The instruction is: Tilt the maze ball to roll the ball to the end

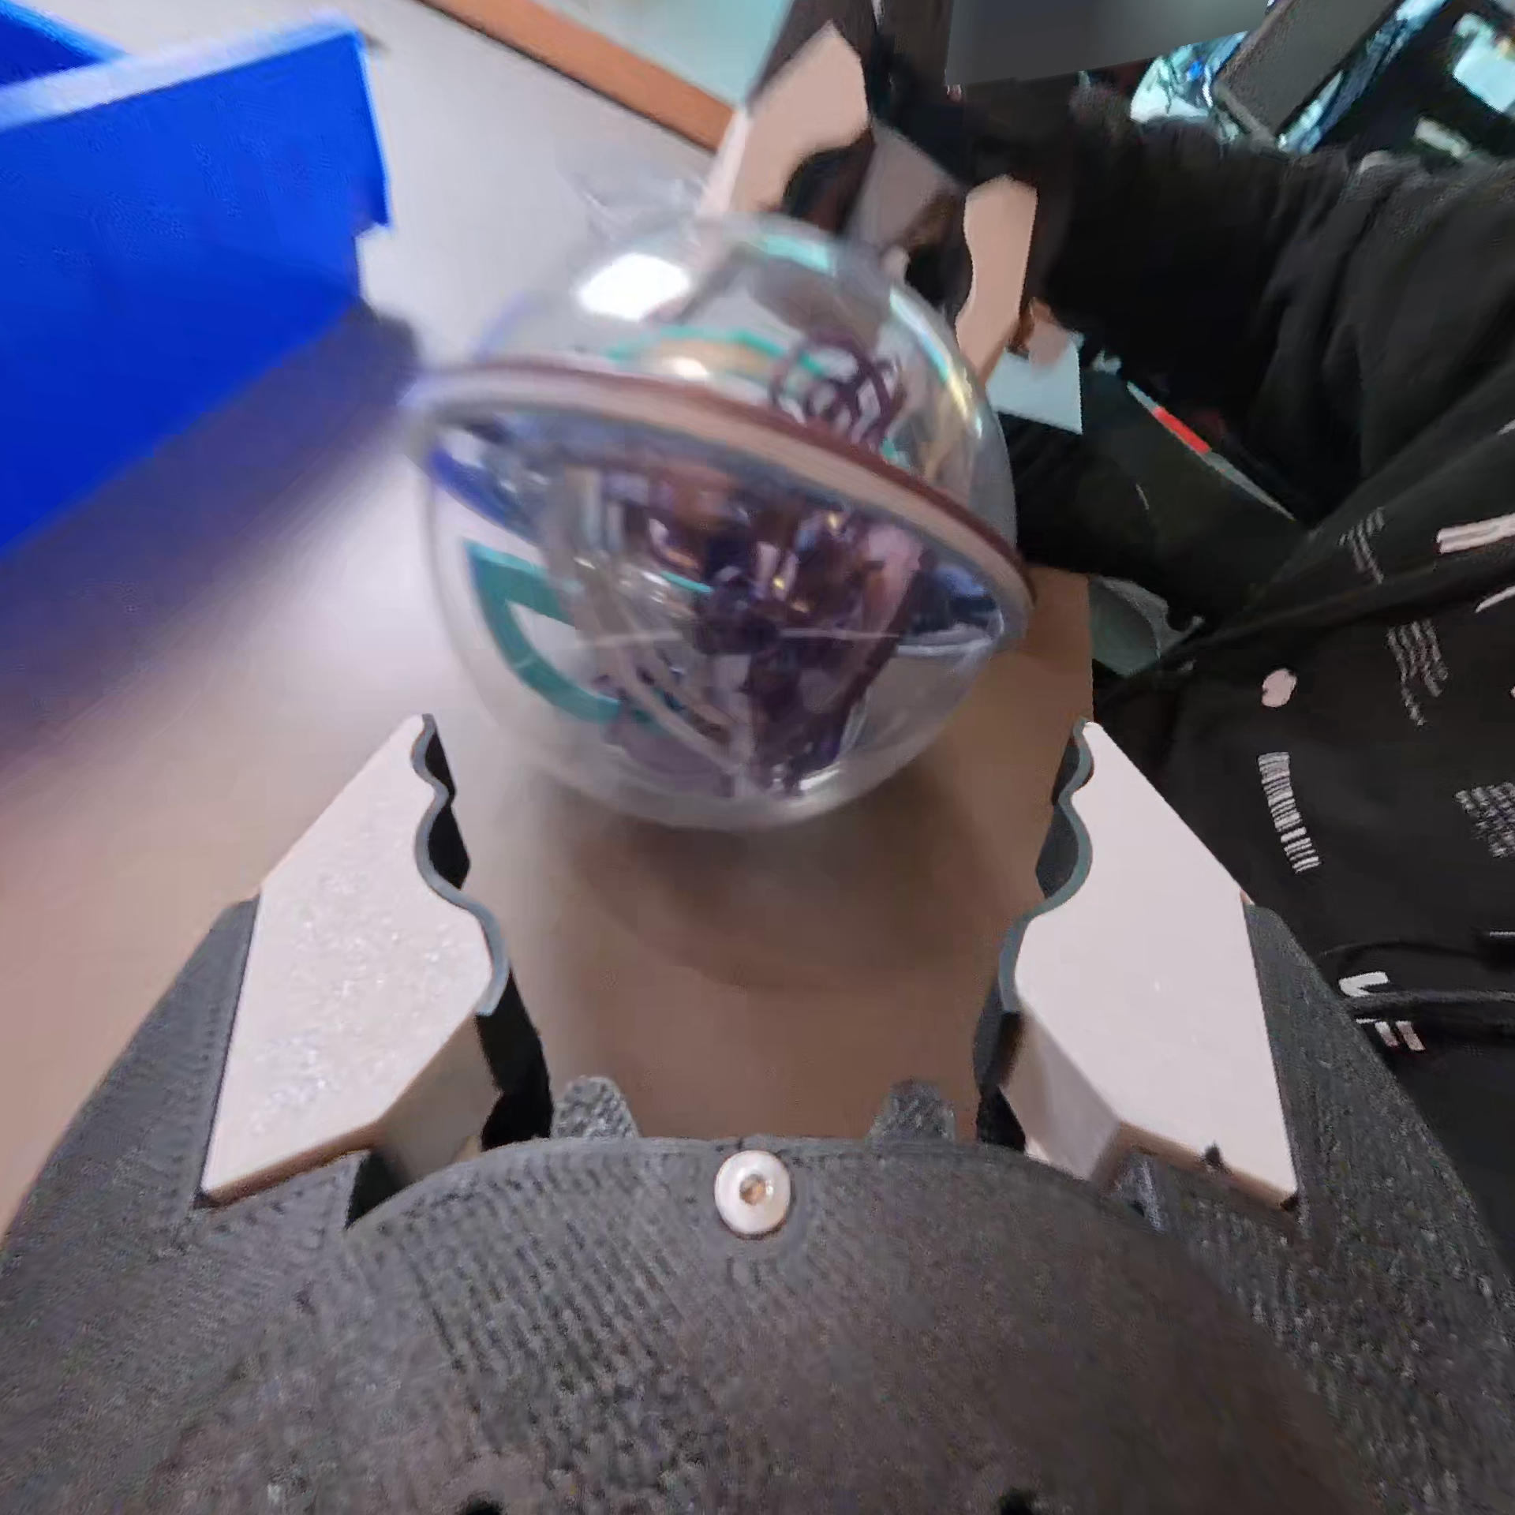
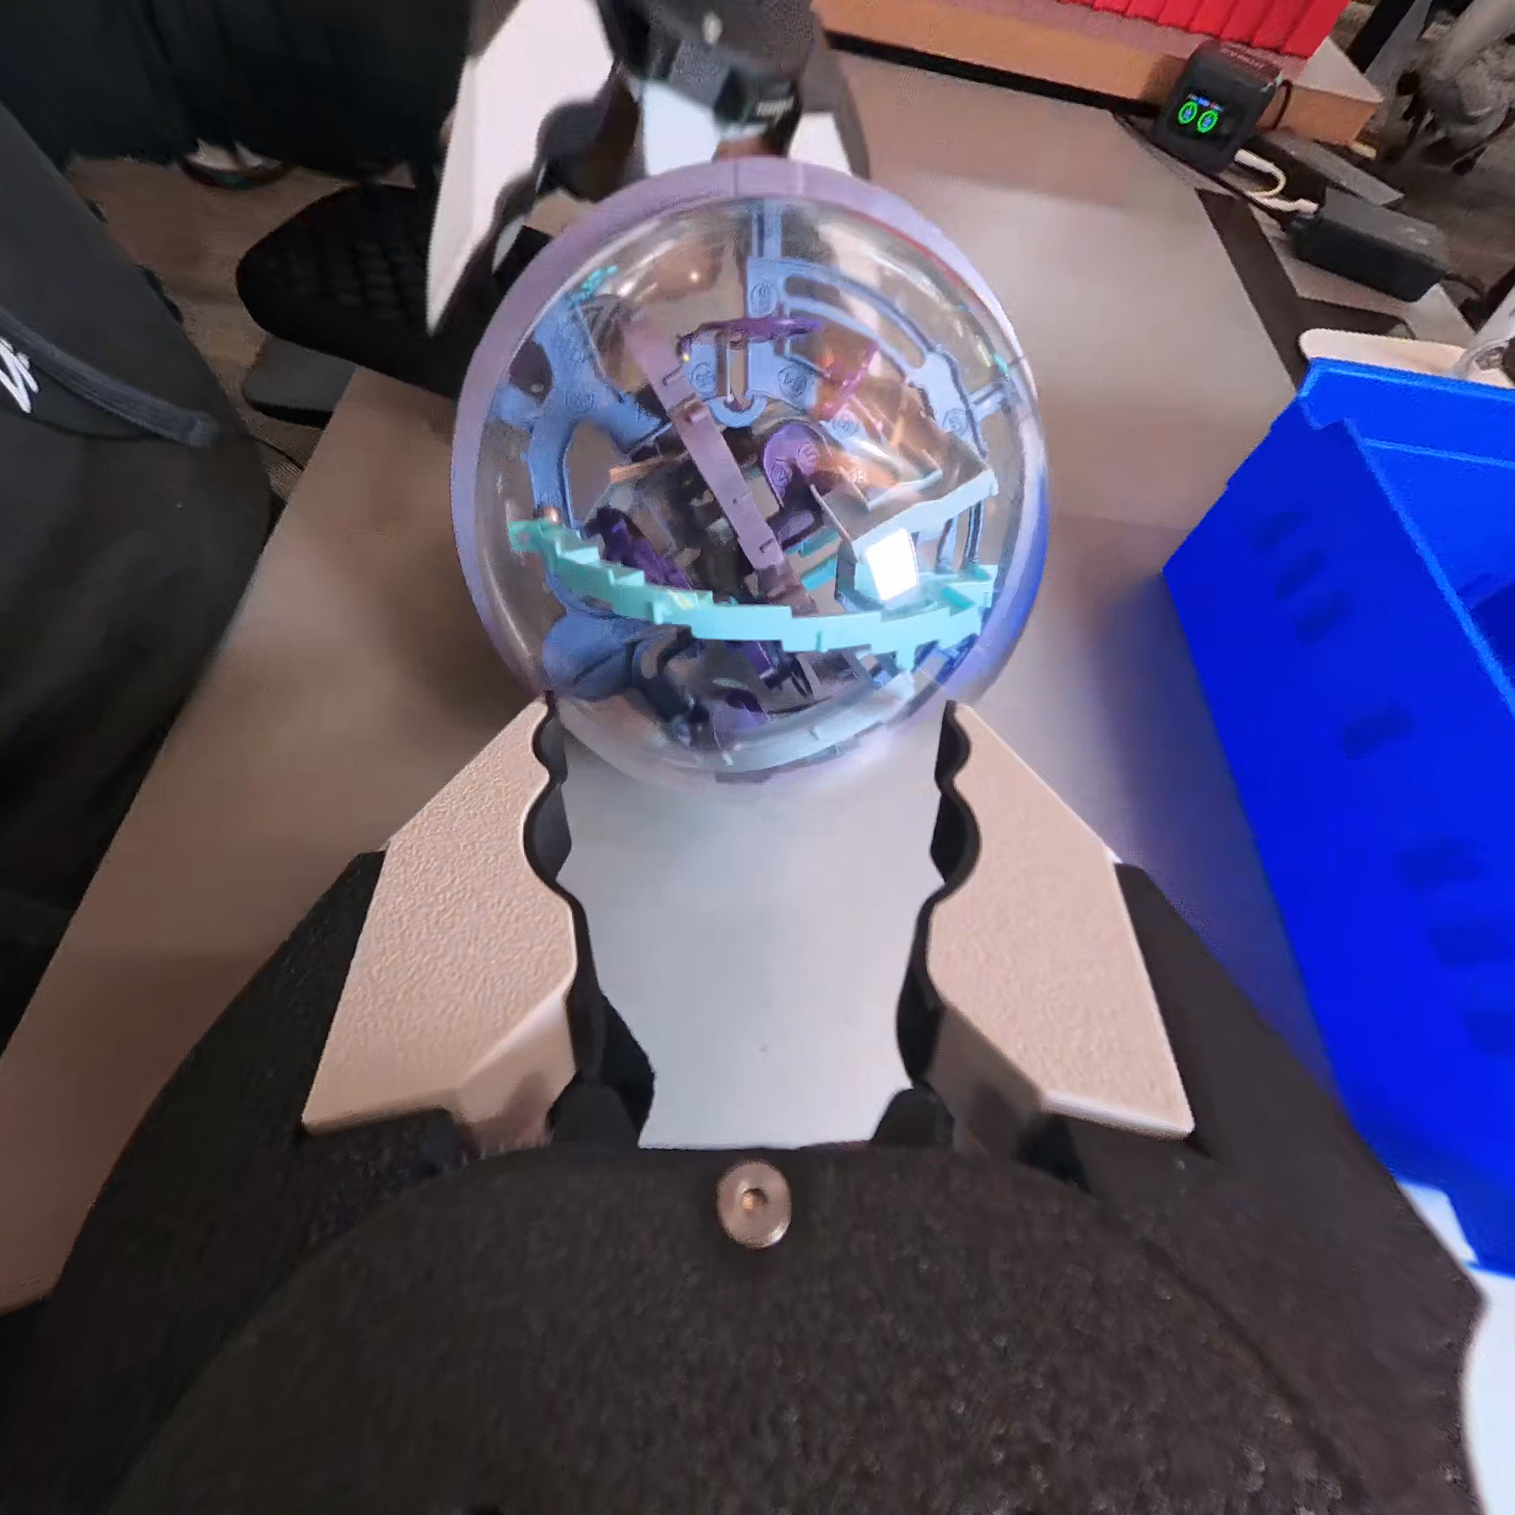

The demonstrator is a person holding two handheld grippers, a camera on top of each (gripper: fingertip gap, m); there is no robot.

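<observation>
A: Left wrist view first. What's there?

B: Left gripper [image 1: 750, 742] has its fingers spread wide, nothing between them. The maze ball [image 1: 721, 525] sits just ahead of the tips, a clear sphere w/ teal and purple tracks inside, seam ring tilted down to the right. It's blurry. Tips look a bit short of the shell, not touching it as far as I can tell.

A: Who's holding it then?

B: The right gripper [image 1: 807, 176] shows on the far side, top of the ball, pale fingers against the shell. Table [image 1: 738, 943] is below; can't tell if the ball rests on it or is lifted. Blue bin [image 1: 180, 270] at left, well apart from the ball. Person in a dark jacket [image 1: 1312, 492] at right.

A: OK, right wrist view?

B: The ball [image 2: 750, 484] is centred, just past the right gripper [image 2: 750, 721]. Fingers are parted around its lower part; the left fingertip [image 2: 548, 730] sits right at the shell edge. Looks like they're clamped on it, tips only, at the ball's near end.

A: Inside the ball?

B: Teal stepped track across the middle, blue and purple bits above. The small ball inside I can't pick out.

A: Surroundings?

B: Grey table [image 2: 328, 656] underneath, blue bin [image 2: 1361, 738] at right, close to the ball but apart. Left gripper [image 2: 656, 123] blurred behind the ball, top of frame. Small black device [image 2: 1213, 98] w/ green lights far back right.
</observation>
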